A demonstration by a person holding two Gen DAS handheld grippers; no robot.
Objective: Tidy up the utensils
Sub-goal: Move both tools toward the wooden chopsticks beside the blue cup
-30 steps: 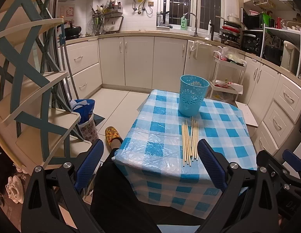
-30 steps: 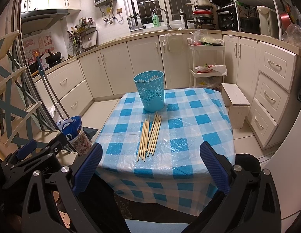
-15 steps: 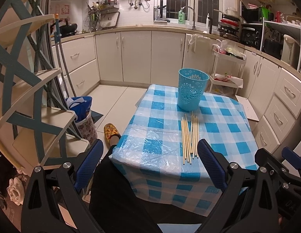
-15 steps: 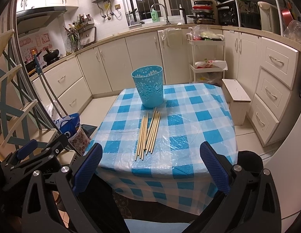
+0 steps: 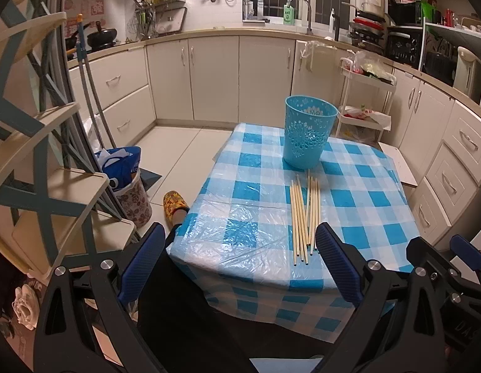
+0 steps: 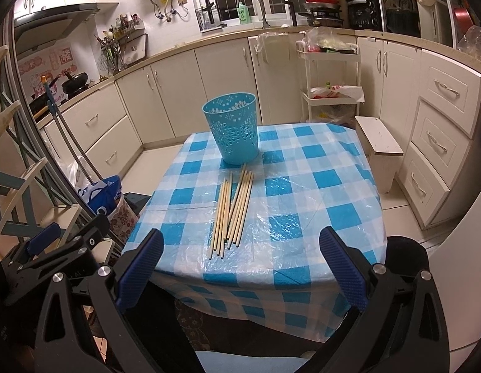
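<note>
Several wooden chopsticks [image 5: 303,216] lie loose on the checked desk [image 5: 358,205], just in front of the blue lattice cup [image 5: 308,136], their long axes running from the cup toward the desk's near edge. Left gripper [image 5: 240,267] and right gripper [image 6: 240,270] both hang short of that edge, jaws wide apart and empty. Thin sticks on slick plastic sheeting could roll or scatter if pinched off-centre.

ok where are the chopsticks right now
The chopsticks lie loose on the checked tablecloth, just in front of the blue cup, centre of both views.
</note>
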